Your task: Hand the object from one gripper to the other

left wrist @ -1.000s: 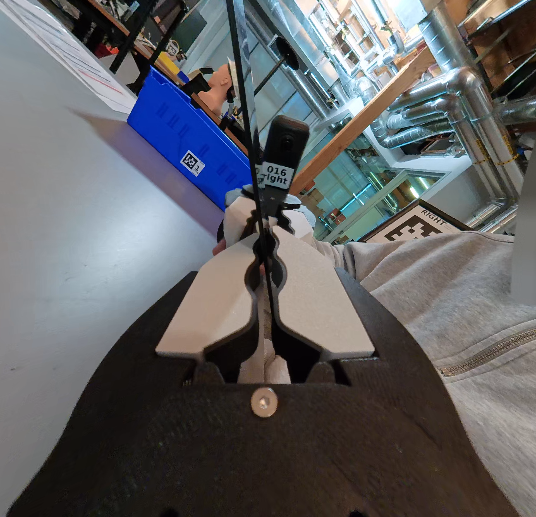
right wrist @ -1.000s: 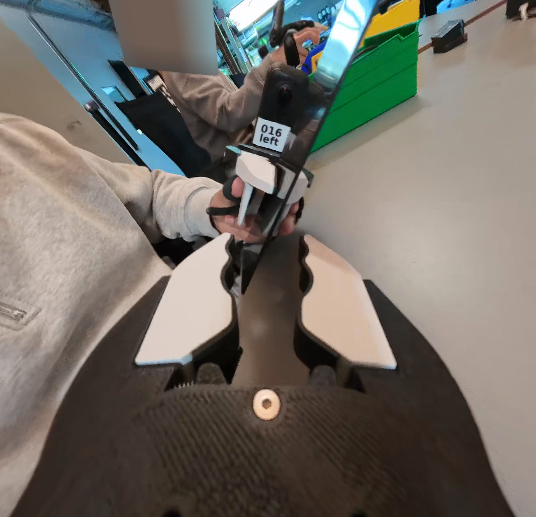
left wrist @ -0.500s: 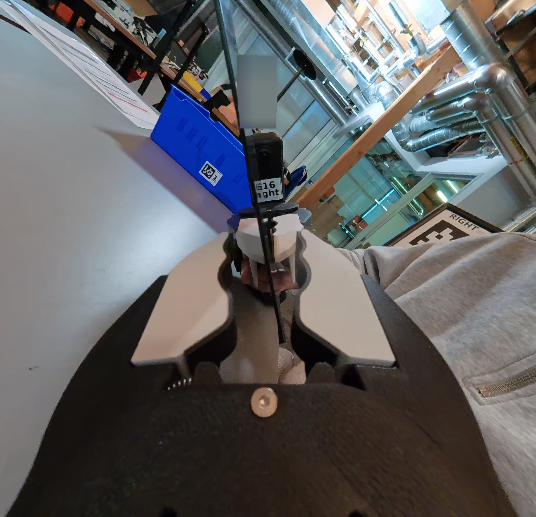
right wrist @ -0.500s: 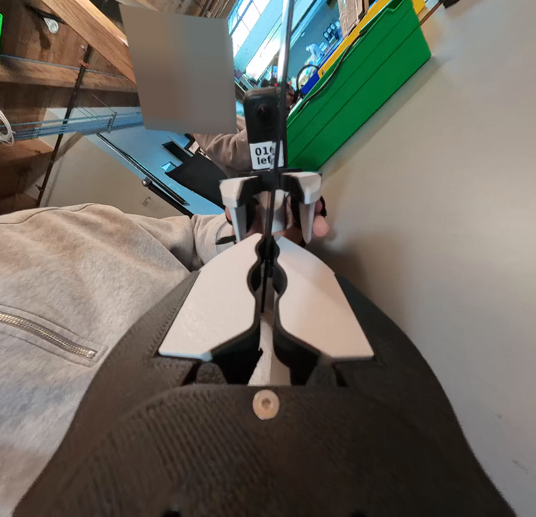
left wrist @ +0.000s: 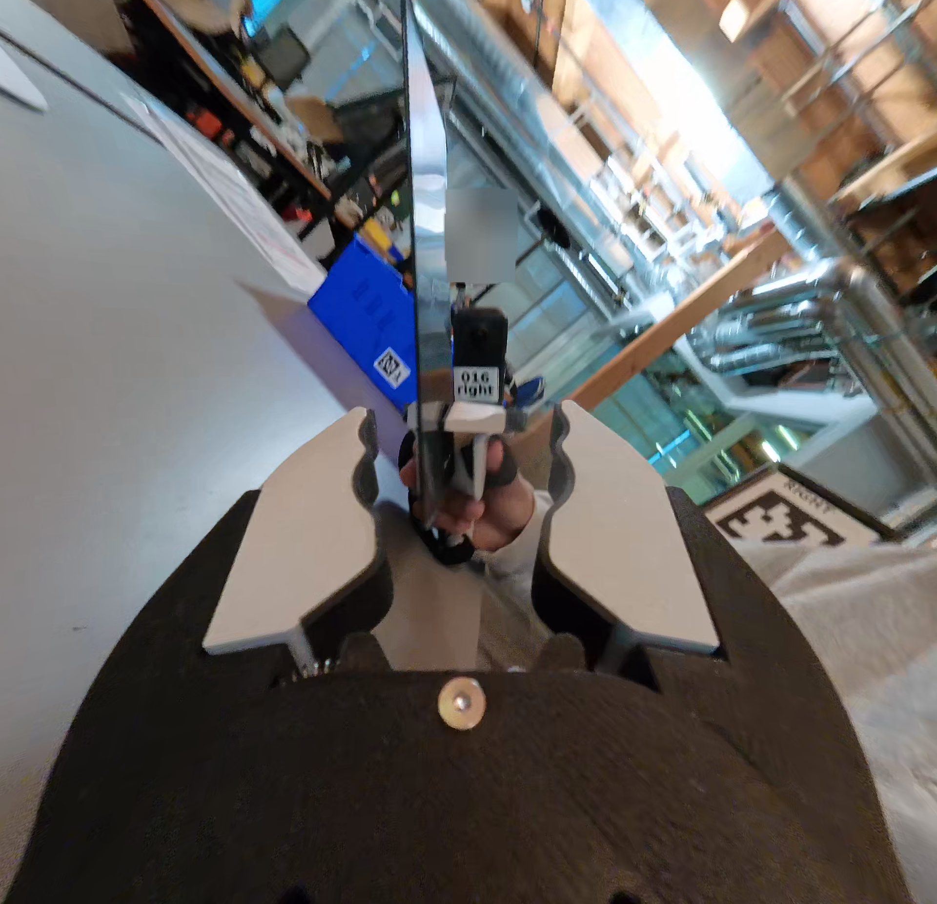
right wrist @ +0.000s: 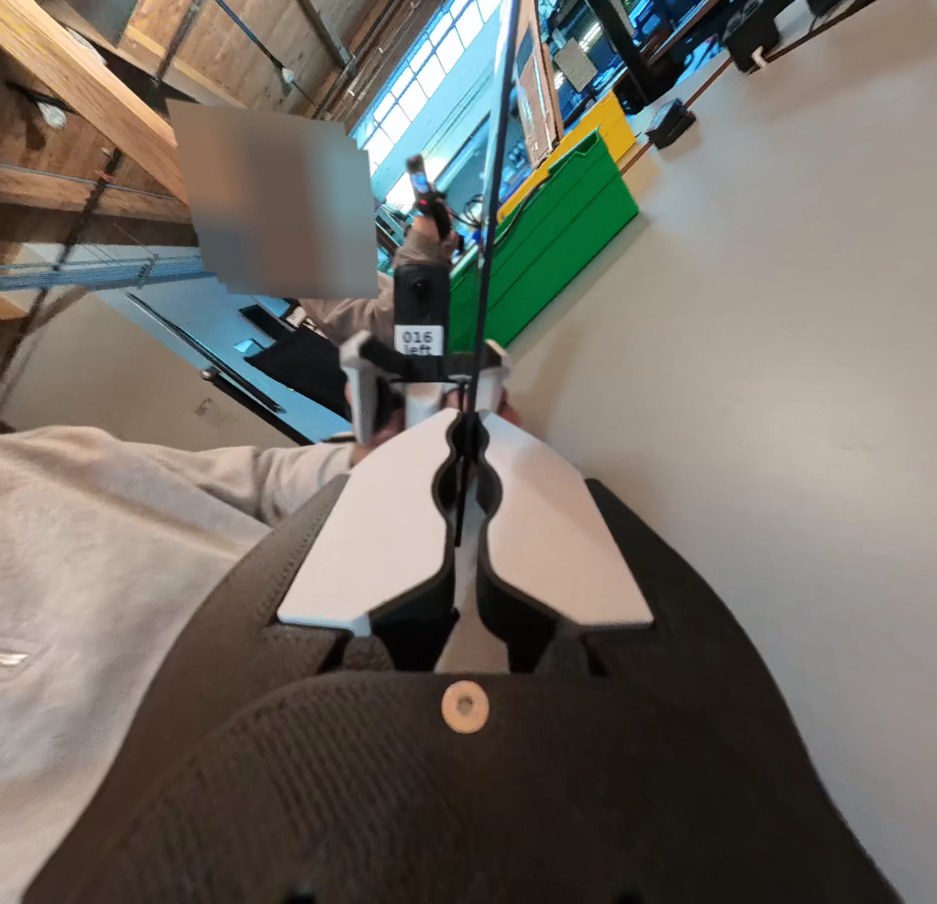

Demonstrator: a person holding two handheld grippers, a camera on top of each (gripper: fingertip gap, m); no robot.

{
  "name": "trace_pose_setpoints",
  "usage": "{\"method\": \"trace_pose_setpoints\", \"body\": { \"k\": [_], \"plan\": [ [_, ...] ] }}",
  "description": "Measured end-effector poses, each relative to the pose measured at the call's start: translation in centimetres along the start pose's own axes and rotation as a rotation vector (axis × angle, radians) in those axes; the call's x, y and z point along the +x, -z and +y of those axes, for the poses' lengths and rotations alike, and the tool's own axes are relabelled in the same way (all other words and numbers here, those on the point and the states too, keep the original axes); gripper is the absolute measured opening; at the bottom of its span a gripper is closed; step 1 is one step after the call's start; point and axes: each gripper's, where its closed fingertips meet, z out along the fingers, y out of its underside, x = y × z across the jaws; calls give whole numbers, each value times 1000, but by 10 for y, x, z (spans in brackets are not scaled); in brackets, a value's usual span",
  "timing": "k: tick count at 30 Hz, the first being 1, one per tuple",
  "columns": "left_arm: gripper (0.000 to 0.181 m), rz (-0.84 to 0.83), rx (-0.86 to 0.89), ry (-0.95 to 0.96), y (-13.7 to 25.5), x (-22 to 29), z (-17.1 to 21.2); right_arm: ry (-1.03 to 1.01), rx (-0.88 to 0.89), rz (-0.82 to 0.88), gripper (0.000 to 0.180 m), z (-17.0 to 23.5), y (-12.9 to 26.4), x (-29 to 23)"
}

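Thin glossy dark panel (right wrist: 499,159), edge-on, upright, right claw (right wrist: 469,443) clamping it

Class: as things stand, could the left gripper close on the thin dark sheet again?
Probably yes. The left gripper has its jaws wide open, and the sheet, held in the right gripper, stands just ahead of that gap with nothing between.

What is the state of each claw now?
Left claw: open, holding nothing.
Right claw: closed on the thin dark sheet.
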Motion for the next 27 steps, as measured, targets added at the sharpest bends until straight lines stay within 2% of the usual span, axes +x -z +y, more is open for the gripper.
{"method": "trace_pose_setpoints", "body": {
  "k": [4,7,11,15,17,21,25,27],
  "plan": [
    [75,-71,99,-111,9,13,-12,144,-42,59,2,-2,2,-3],
    [92,-158,3,-247,8,5,0,140,-23,39,2,-4,1,-9],
    [103,-147,-25,-284,4,0,-2,128,30,59,2,-6,3,-6],
    [92,27,-17,-121,-18,1,-24,123,204,39,2,-40,5,2],
    [90,92,-17,-72,-31,-3,-41,104,221,17,2,-57,5,9],
    [90,71,-106,-180,-48,-24,-55,107,249,27,2,-84,10,23],
    [84,97,-146,-260,-46,-32,-51,123,140,74,1,-69,13,33],
    [83,92,-146,-264,-43,-39,-44,108,152,73,2,-67,13,36]
  ]
}}
